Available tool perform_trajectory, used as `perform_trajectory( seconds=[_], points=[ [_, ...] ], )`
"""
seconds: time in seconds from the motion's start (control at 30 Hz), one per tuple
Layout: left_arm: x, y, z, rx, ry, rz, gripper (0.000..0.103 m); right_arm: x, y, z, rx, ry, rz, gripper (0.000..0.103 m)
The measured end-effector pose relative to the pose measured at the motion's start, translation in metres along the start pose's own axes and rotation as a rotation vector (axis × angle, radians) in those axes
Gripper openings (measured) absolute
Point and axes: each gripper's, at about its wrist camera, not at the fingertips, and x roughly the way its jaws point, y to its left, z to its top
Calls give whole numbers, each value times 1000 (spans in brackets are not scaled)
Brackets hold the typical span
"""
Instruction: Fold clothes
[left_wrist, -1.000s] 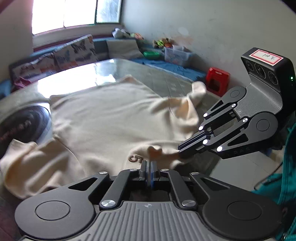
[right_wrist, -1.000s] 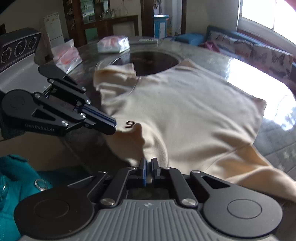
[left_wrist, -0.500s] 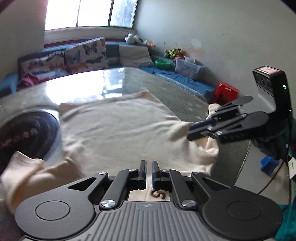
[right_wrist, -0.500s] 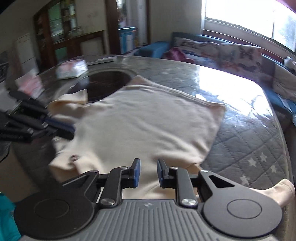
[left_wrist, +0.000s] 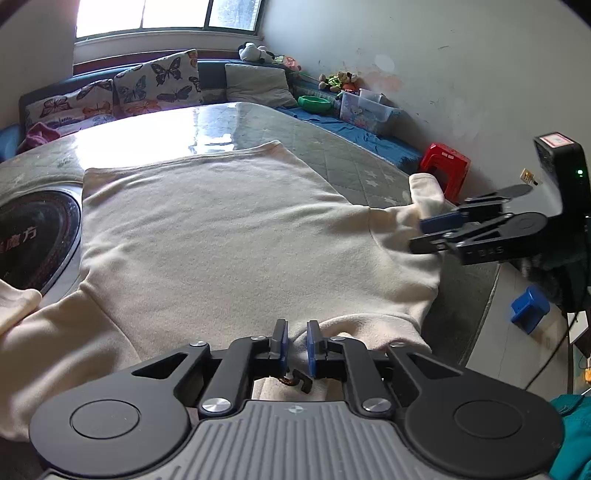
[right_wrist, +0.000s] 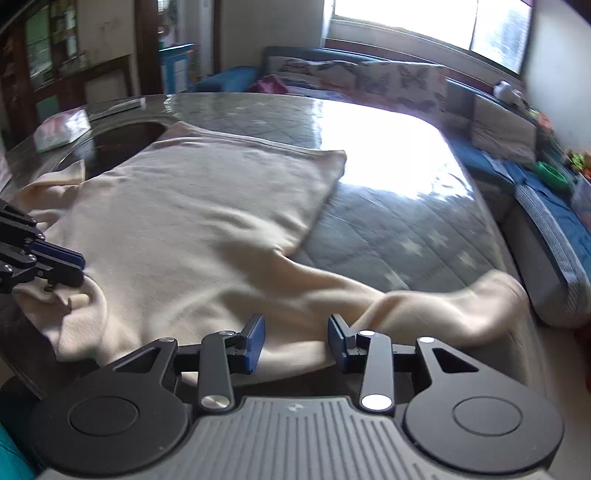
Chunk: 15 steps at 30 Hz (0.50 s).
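**Cream top spread flat, both grippers at its near edge**

The left gripper (left_wrist: 295, 345) is seen with jaws parting slightly over the collar of the cream top (left_wrist: 221, 236), cloth lying between the pads, apparently being let go; the right gripper (right_wrist: 295, 341) is opening, spread over the near hem beside a sleeve (right_wrist: 443, 310); the garment is laid face-down across the quilted table (right_wrist: 399, 221), presumably for folding; beyond, a cushioned bench (left_wrist: 140, 88) is lit by windows.

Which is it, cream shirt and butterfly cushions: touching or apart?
Apart. Left wrist view shows bare shiny table between the shirt and the cushions.
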Motion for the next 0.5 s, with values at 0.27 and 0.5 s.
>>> perform_trajectory(
  seconds=[0.27,0.5],
  points=[
    [0,2,-2,-9,-7,-7,15,-23,-27,-28,90,29,-248,39],
    [1,2,-2,-11,-7,-9,17,-39,-38,-3,144,-119,-243,49]
  ],
)
